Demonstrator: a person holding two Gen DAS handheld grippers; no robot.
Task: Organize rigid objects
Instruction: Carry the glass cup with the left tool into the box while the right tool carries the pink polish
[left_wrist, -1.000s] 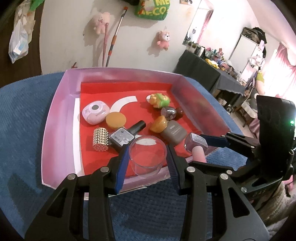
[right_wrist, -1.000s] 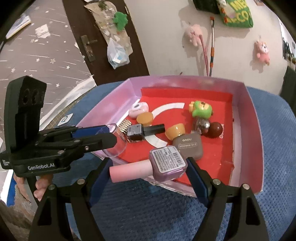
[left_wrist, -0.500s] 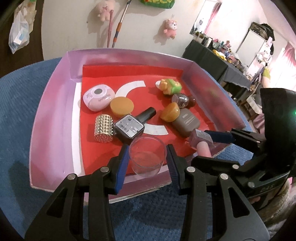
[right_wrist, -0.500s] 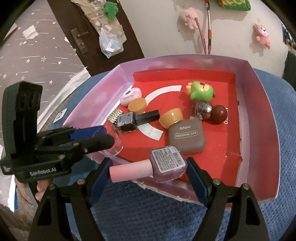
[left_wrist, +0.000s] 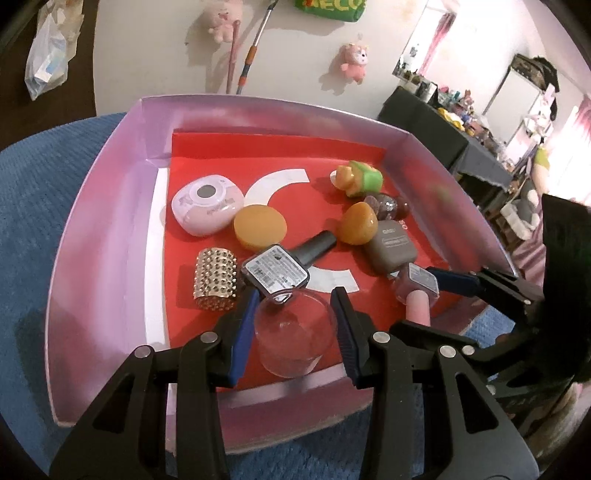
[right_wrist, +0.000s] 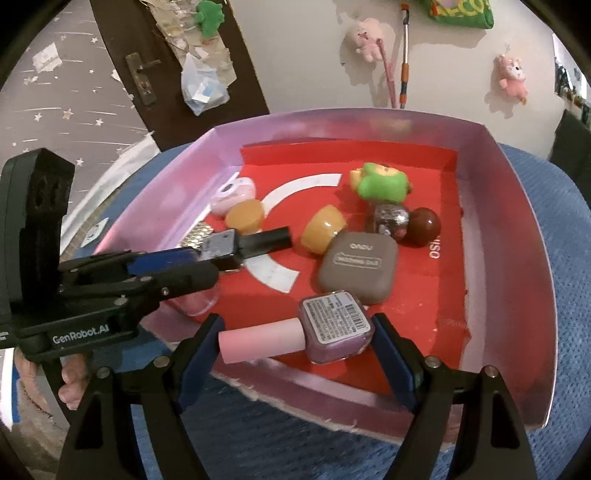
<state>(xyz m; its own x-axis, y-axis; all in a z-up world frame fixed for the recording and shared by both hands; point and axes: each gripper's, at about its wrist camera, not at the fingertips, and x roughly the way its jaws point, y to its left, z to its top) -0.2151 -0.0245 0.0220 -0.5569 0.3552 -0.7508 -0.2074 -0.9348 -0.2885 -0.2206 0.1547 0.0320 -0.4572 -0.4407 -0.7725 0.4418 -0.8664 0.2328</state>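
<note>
A clear plastic cup (left_wrist: 291, 332) sits between the blue pads of my left gripper (left_wrist: 294, 306), which is shut on it, low over the front of the red-floored pink box (left_wrist: 103, 221). The cup's far rim nearly meets a dark nail polish bottle (left_wrist: 280, 271). My right gripper (right_wrist: 297, 328) is shut on a purple nail polish bottle with a pink cap (right_wrist: 332, 325), held crosswise just inside the near wall of the box (right_wrist: 517, 258). Whether either item rests on the floor I cannot tell. The left gripper (right_wrist: 173, 266) shows at the left of the right wrist view.
In the box lie a pink round case (left_wrist: 207, 210), an orange disc (left_wrist: 260, 226), a gold studded cylinder (left_wrist: 215, 278), an amber piece (left_wrist: 358, 223), a grey compact (right_wrist: 358, 266), a green toy (right_wrist: 382, 184) and two balls (right_wrist: 406, 221). Blue cloth (left_wrist: 33, 177) surrounds the box.
Both grippers have sunk and moved forward over the box's near wall, carrying the cup and the purple bottle down toward the red floor. Both grips are unchanged.
</note>
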